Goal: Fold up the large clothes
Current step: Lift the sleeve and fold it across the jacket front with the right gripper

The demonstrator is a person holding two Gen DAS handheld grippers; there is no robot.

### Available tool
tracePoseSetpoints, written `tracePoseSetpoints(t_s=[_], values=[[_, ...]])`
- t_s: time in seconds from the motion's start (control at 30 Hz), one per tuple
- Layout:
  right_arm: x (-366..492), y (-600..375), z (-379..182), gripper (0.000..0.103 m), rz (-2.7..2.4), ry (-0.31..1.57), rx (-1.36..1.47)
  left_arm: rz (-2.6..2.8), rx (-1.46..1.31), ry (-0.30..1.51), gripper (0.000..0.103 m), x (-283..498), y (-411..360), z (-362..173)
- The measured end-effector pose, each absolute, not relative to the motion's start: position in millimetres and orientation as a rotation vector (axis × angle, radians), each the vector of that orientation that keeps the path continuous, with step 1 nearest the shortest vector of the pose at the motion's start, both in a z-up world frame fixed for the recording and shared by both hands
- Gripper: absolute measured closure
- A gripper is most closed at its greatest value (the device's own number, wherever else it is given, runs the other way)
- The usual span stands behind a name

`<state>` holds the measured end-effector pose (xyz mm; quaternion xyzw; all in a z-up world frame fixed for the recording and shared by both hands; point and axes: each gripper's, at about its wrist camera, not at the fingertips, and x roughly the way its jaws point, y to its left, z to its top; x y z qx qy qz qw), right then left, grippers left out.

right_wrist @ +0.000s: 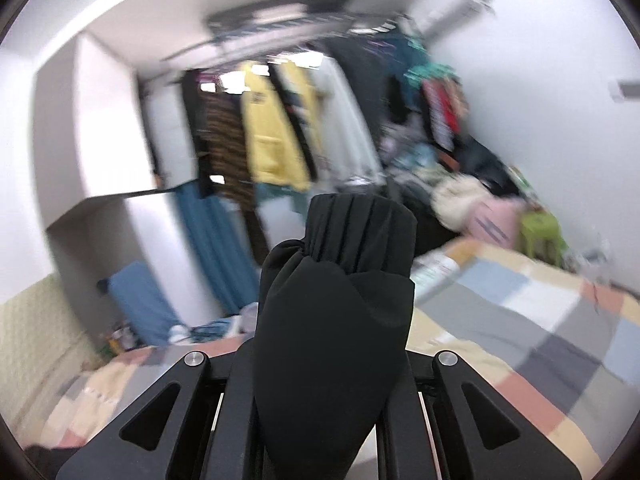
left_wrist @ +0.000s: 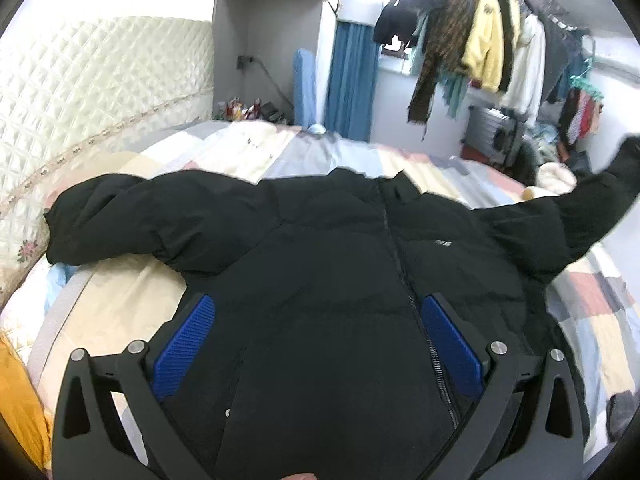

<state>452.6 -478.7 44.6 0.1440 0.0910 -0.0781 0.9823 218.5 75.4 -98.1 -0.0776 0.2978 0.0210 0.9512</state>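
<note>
Right gripper (right_wrist: 334,360) clamps the black jacket (left_wrist: 340,264) sleeve cuff (right_wrist: 360,232), lifted at 3 o'clock. Left gripper (left_wrist: 318,320) spread wide over my jacket's front, which lies flat on the bed (left_wrist: 120,304).

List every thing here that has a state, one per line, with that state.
black jacket: spread front-up on the bed, zipped
left sleeve: lying flat on the bedspread
right sleeve: lifted, cuff clamped in the right gripper
left gripper: open, over the jacket's hem
right gripper: shut on the sleeve
bedspread: laid flat
hanging clothes: on the rail
</note>
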Motion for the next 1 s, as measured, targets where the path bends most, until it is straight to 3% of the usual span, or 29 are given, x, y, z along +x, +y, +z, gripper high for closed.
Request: tracePoseSetpoints(t_s=[0.2,0.43,0.63,1.0], values=[[443,-354,83,0.094,0.028,0.142,0.171,0.017,-0.176,0.606,0.0,208,87,-99],[443,-219,64,0.09,0.266,0.155,0.086,0.004,-0.259,0.567,0.0,194,100,-97],[454,-115,0,0.09,0.443,0.266,0.051,0.025,-0.286,0.551,0.0,192,118,-96],[472,27,-196,0.09,0.66,0.607,-0.006,0.088,-0.371,0.505,0.0,179,168,-111]])
